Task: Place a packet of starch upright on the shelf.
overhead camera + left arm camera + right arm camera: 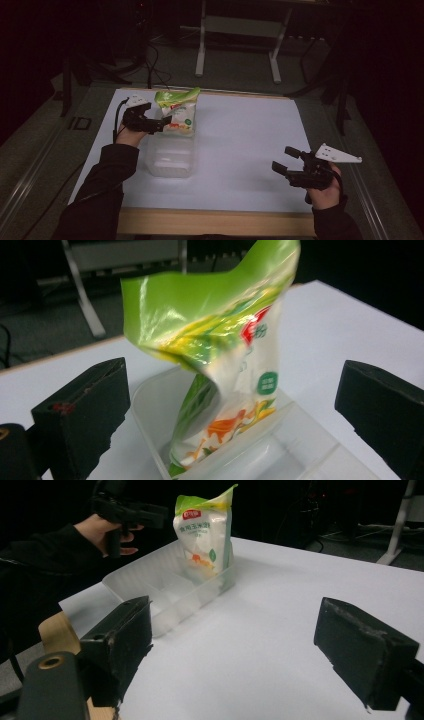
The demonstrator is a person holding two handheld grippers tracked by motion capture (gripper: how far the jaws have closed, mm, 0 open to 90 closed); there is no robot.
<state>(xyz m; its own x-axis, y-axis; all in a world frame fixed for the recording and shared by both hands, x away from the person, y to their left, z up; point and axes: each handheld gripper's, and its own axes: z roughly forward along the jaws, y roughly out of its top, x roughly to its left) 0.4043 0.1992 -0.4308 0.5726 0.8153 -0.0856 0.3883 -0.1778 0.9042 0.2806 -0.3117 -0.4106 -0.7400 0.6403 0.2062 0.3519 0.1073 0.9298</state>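
A snack bag [177, 112] with a green top and a white printed body stands upright in the far end of a clear plastic container [170, 160]. My left gripper [161, 123] hovers just left of the bag, open. In the left gripper view its jaws spread wide on either side of the bag [220, 355], apart from it, above the container [145, 405]. My right gripper [281, 158] is open over bare table at the right, holding nothing. The right gripper view has its open gripper [235, 635] low, with the bag [205, 535], container [165, 590] and left gripper [150, 515] farther off.
The white tabletop [240, 130] has a wooden front edge [215, 220]. A white desk frame [201, 50] and cables [150, 65] are on the floor behind the table. Dark surroundings lie to both sides.
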